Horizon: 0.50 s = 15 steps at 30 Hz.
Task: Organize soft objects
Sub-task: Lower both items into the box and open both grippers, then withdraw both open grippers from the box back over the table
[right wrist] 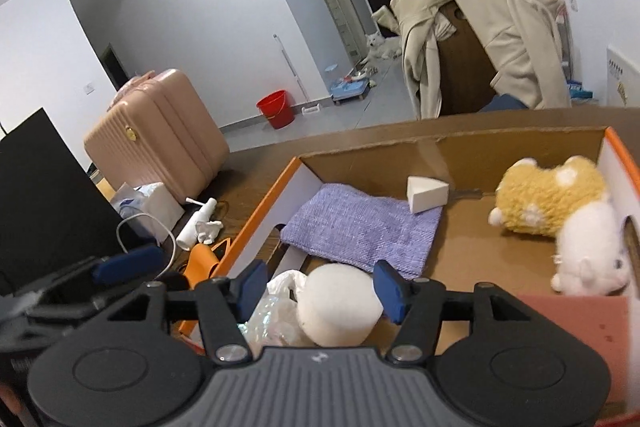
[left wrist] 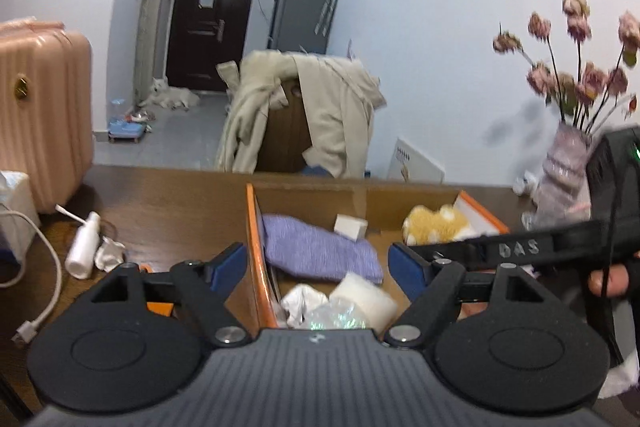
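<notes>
The left wrist camera is sitting just behind the left gripper [left wrist: 320,267] and is looking forward, slightly down, over the near left corner of the box [left wrist: 256,267]. It is facing the far door [left wrist: 208,23]. The right wrist camera is sitting behind the right gripper [right wrist: 320,287], close above the box [right wrist: 440,147], and is looking down into it and leftward toward the suitcase [right wrist: 156,135]. Both views are sharing the box inside with the purple cloth [left wrist: 316,247] [right wrist: 360,231], the white roll [left wrist: 364,297] [right wrist: 336,303], the yellow toy [left wrist: 436,223] [right wrist: 548,199], also the chair [left wrist: 288,131] [right wrist: 460,67].
</notes>
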Each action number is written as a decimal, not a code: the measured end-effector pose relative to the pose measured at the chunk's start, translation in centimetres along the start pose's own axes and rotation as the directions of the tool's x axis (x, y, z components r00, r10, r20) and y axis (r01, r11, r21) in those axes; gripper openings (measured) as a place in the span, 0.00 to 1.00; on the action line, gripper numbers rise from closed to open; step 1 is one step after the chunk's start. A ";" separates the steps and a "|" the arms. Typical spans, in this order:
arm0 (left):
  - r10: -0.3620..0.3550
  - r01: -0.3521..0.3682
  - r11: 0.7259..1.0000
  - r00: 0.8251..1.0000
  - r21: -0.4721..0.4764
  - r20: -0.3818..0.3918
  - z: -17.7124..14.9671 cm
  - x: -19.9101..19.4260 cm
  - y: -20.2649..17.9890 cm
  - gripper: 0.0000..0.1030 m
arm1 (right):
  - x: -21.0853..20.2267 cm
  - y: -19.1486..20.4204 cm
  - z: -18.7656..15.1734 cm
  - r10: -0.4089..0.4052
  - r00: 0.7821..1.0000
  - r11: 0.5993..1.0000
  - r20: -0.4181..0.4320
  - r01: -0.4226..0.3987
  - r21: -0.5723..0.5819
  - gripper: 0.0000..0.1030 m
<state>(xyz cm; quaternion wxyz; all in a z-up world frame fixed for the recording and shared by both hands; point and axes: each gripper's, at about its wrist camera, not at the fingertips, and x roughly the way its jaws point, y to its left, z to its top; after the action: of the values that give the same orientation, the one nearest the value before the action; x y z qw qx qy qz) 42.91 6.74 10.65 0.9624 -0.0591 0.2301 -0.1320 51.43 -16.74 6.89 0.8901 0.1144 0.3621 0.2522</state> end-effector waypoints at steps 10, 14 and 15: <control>-0.037 0.029 0.995 0.996 0.099 0.080 0.3 -9.5 -4.2 0.81 | -13.1 1.8 -2.5 -0.093 0.983 0.980 0.159 0.119 -0.158 0.66; -0.081 0.064 0.987 0.991 0.148 0.107 -2.0 -13.7 -6.1 0.82 | -18.3 2.9 -6.4 -0.134 0.964 0.948 0.228 0.191 -0.254 0.71; -0.090 0.071 0.985 0.990 0.160 0.113 -2.8 -14.6 -6.6 0.82 | -19.4 3.3 -7.5 -0.140 0.960 0.938 0.243 0.207 -0.278 0.71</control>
<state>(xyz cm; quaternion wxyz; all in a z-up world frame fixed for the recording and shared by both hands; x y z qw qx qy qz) 27.58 4.41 15.51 0.9699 -0.0008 0.1584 -0.1847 33.15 -24.08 14.21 0.9504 -0.0277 0.2278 0.2101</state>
